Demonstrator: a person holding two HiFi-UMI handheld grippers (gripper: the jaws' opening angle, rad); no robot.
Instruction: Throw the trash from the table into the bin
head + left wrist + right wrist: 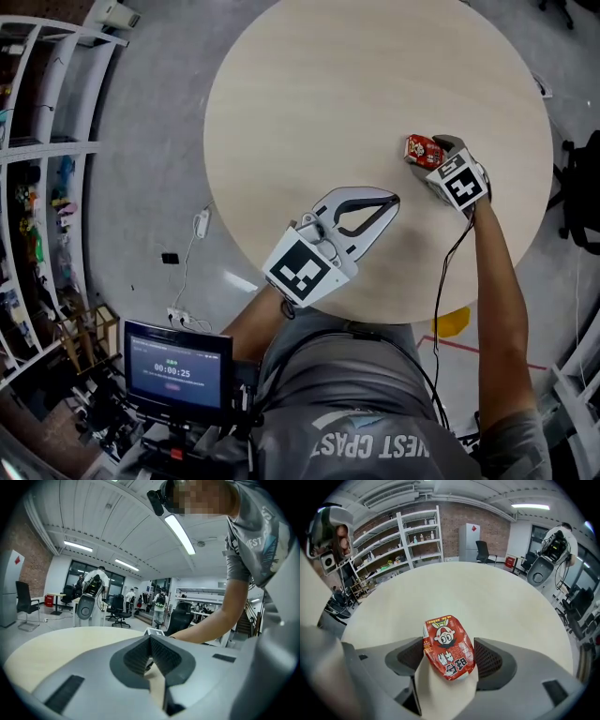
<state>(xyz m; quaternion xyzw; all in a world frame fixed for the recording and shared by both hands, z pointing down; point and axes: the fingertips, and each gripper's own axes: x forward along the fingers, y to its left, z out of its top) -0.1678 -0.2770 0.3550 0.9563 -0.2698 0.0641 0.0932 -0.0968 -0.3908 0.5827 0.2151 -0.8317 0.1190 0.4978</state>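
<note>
One red snack packet [421, 150] is lying at the right of the head view, on the round table [356, 84], and you are working the pick-up step. Your right gripper [433, 154] is pointing steeply down at the packet, while your left gripper [392, 200] is hovering at lower centre with its tips meeting. In the left gripper view, that gripper's jaws are sitting together on nothing, with bare tabletop [51, 648] stretching off at the left. In the right gripper view, the packet [449, 649] is lying flat at centre frame, directly between jaws that are standing wide apart. The pads are flanking its long edges, apparently without pressing, so you are holding nothing yet. Next, I judge, you are needing to close squarely on the packet's middle, since the glossy wrapper is likely to slip or crumple, and then lift. No bin is showing anywhere, so you are going to have to find it.
</note>
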